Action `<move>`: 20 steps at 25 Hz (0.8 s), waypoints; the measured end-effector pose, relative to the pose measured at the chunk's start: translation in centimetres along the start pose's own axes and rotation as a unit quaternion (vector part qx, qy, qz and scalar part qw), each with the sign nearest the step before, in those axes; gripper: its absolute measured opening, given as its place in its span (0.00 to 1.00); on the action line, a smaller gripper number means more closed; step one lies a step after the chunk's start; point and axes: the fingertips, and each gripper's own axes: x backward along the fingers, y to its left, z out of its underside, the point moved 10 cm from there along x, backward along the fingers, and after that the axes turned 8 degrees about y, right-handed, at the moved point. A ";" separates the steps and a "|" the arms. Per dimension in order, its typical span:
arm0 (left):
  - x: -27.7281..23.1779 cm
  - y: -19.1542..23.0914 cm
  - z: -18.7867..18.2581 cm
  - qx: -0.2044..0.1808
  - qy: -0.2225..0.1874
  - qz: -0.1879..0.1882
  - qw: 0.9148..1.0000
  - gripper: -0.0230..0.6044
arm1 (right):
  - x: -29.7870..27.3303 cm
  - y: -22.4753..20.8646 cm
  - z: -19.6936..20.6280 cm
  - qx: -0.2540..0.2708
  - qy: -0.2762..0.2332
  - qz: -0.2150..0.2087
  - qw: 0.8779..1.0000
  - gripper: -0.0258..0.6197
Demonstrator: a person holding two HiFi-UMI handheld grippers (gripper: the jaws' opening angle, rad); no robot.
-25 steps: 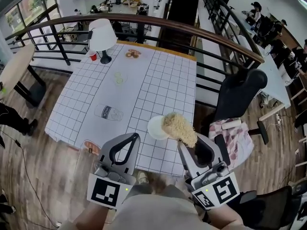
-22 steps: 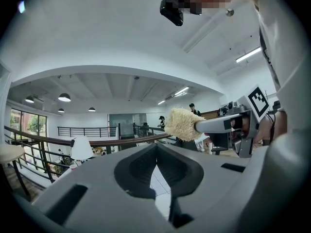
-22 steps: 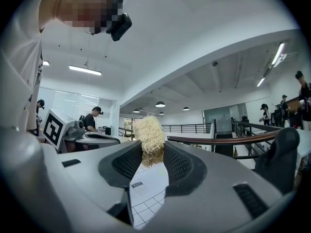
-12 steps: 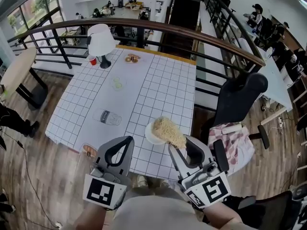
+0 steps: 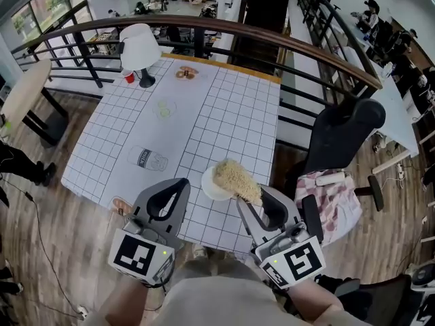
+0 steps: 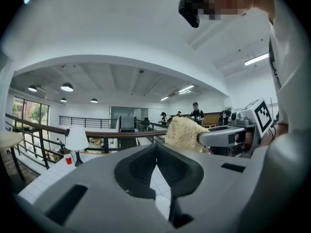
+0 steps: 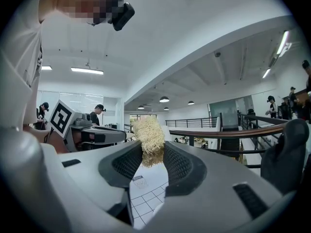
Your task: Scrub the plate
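A white plate (image 5: 209,183) sits near the front edge of the grid-patterned table (image 5: 224,114). My right gripper (image 5: 250,197) is shut on a pale fibrous scrubber (image 5: 236,176), which overlaps the plate's right side in the head view. Whether the scrubber touches the plate cannot be told. The scrubber (image 7: 148,134) stands between the right gripper's (image 7: 152,152) ribbed pads and also shows in the left gripper view (image 6: 185,132). My left gripper (image 5: 182,183) is to the plate's left, shut with nothing in it; its tips (image 6: 156,148) meet.
A white lamp (image 5: 138,45), a red cup (image 5: 129,77) and a small dish (image 5: 185,73) stand at the table's far end. A clear glass piece (image 5: 164,109) and a labelled item (image 5: 147,158) lie mid-table. A black chair (image 5: 343,133) with a cloth (image 5: 327,190) is at right, with a railing (image 5: 272,39) behind.
The scrubber and right gripper have shifted left, further over the plate. The left gripper has drifted slightly left and down in the head view, still shut.
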 end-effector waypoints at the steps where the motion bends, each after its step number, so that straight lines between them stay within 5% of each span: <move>1: -0.4 0.0 0.3 0.010 0.006 0.003 1.000 0.06 | -0.4 -0.4 0.2 -0.001 0.004 0.000 1.000 0.25; 20: -10.9 2.6 13.4 0.095 0.124 0.048 0.987 0.06 | -10.7 -5.6 10.6 0.024 0.118 -0.002 0.993 0.25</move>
